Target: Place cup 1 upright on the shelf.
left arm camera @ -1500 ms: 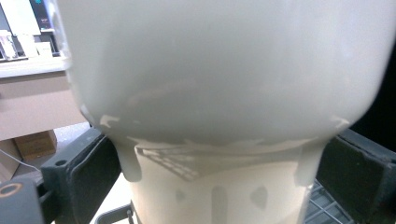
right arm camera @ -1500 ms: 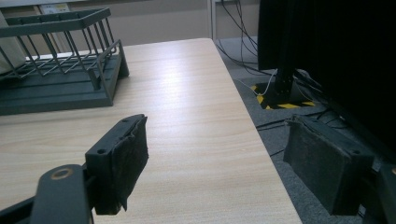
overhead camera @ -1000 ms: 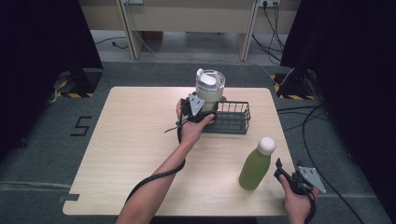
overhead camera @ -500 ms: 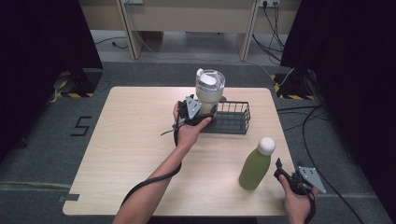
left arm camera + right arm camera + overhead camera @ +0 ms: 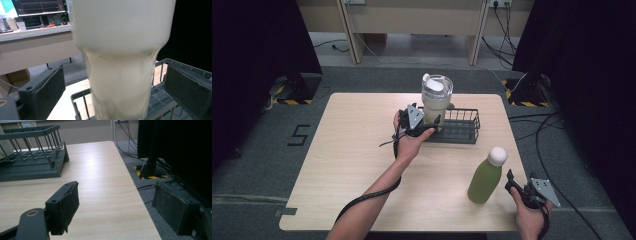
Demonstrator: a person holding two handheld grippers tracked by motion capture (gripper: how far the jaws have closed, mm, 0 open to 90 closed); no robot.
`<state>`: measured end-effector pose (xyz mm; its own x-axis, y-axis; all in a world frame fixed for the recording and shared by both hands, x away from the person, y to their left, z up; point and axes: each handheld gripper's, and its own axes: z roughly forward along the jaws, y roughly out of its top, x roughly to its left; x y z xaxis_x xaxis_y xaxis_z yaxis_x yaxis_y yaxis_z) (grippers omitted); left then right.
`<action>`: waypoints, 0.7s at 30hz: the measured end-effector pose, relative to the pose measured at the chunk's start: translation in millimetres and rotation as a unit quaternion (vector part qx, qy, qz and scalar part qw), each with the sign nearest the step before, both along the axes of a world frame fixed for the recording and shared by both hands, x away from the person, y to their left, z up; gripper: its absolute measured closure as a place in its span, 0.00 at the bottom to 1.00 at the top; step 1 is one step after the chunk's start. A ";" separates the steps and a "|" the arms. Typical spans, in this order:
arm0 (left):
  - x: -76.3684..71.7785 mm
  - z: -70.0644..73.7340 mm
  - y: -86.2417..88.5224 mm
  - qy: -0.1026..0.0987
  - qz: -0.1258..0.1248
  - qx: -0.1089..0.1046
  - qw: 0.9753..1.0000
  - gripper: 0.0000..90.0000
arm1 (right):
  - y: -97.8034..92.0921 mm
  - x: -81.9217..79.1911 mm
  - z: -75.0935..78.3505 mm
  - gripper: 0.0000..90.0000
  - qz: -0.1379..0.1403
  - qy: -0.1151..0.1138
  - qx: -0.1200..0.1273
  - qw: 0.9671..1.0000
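Fingers now apart around tumbler, standing lower in basket

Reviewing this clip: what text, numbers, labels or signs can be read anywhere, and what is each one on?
"5": dark numeral on the grey floor left of the table.
Monitor behind the desk, left gripper view: graph lines, any text too small to read.
Tumbler, green bottle, wire basket: no readable label.
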<state>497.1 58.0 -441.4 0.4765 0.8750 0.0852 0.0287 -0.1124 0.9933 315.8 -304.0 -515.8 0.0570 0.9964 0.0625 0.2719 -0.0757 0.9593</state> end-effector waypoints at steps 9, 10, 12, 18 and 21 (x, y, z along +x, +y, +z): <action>-4.9 -2.1 8.9 0.005 -0.002 0.004 1.000 0.03 | -0.5 -0.4 0.4 0.23 -0.001 -0.001 0.000 1.000; -5.9 -1.9 10.7 0.004 -0.002 0.002 1.000 0.03 | -0.4 -0.5 0.5 0.23 -0.001 -0.001 0.000 1.000; -7.8 -1.7 13.1 0.002 -0.002 0.003 1.000 0.03 | -0.4 -0.4 0.4 0.23 -0.001 -0.001 0.000 1.000; -12.1 -3.0 21.1 0.005 -0.005 0.004 1.000 0.03 | -0.6 -0.8 0.8 0.23 -0.002 -0.001 -0.001 1.000; -14.8 -3.7 25.2 0.007 -0.007 0.006 1.000 0.03 | -0.6 -0.9 0.8 0.23 -0.003 -0.001 -0.001 1.000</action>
<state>482.3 83.2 -445.1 0.4901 0.8671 0.0889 0.0407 -0.1247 0.9914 314.9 -304.6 -515.0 0.0633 0.9962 0.0605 0.2689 -0.0754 0.9602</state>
